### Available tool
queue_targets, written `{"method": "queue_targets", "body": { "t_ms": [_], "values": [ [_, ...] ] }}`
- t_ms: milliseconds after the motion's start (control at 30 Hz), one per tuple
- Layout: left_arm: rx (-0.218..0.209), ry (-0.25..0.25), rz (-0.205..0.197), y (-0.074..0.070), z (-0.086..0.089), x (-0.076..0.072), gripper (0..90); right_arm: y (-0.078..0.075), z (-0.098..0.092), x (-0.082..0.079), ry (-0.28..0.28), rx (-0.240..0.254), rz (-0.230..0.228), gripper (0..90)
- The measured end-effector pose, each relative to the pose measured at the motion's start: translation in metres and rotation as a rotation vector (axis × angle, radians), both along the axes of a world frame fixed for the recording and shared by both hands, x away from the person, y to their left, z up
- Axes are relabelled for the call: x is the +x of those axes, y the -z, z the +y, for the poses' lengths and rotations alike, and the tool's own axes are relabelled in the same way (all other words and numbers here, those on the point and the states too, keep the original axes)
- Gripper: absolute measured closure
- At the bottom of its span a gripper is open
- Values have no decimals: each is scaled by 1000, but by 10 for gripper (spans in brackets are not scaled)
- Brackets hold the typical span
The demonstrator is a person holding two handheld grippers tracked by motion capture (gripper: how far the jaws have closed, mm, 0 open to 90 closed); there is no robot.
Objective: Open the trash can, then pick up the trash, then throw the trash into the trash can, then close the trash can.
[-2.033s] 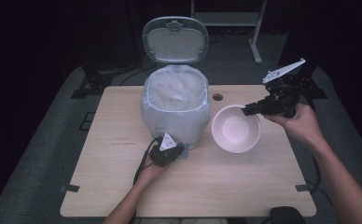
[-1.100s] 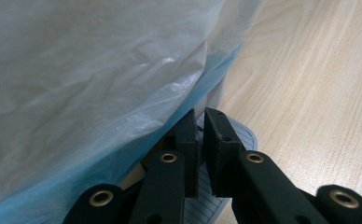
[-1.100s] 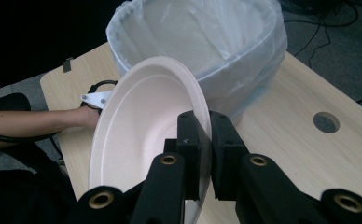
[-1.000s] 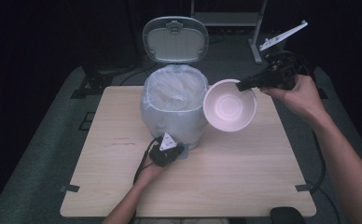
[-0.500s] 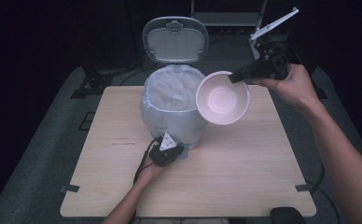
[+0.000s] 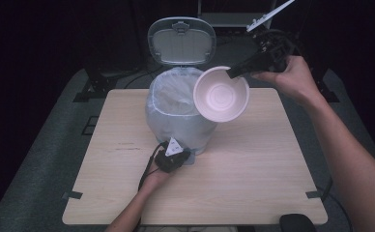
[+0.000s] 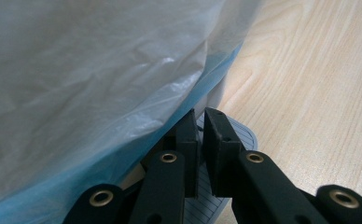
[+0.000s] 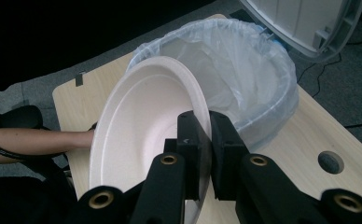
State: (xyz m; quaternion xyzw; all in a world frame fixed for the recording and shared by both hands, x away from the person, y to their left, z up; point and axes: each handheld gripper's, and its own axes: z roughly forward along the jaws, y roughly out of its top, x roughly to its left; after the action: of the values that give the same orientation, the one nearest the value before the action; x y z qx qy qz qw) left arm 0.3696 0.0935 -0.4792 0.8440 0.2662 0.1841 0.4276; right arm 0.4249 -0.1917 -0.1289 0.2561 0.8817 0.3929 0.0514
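Bowl tilted on edge, hollow facing the camera, rim pinched by right tool.

A: What carries everything here?

B: A light wood-grain counter with rounded corners and a round cable hole near one edge.

A: And under it?

B: Grey carpeted floor. Black frame feet stand on it by the far-left corner.

A: Behind?

B: Darkness. A pale metal stand shows at the far side; the light falls on the counter.
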Motion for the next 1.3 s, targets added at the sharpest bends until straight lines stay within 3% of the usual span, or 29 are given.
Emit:
{"method": "queue_targets", "body": {
  "t_ms": [833,1300],
  "values": [
    [-1,1,0,0,0,0,848,-8,22,15,-21,-7,4,831],
    [1,1,1,0,0,0,849,-12,44,25,-37,-25,-1,831]
  ]
}}
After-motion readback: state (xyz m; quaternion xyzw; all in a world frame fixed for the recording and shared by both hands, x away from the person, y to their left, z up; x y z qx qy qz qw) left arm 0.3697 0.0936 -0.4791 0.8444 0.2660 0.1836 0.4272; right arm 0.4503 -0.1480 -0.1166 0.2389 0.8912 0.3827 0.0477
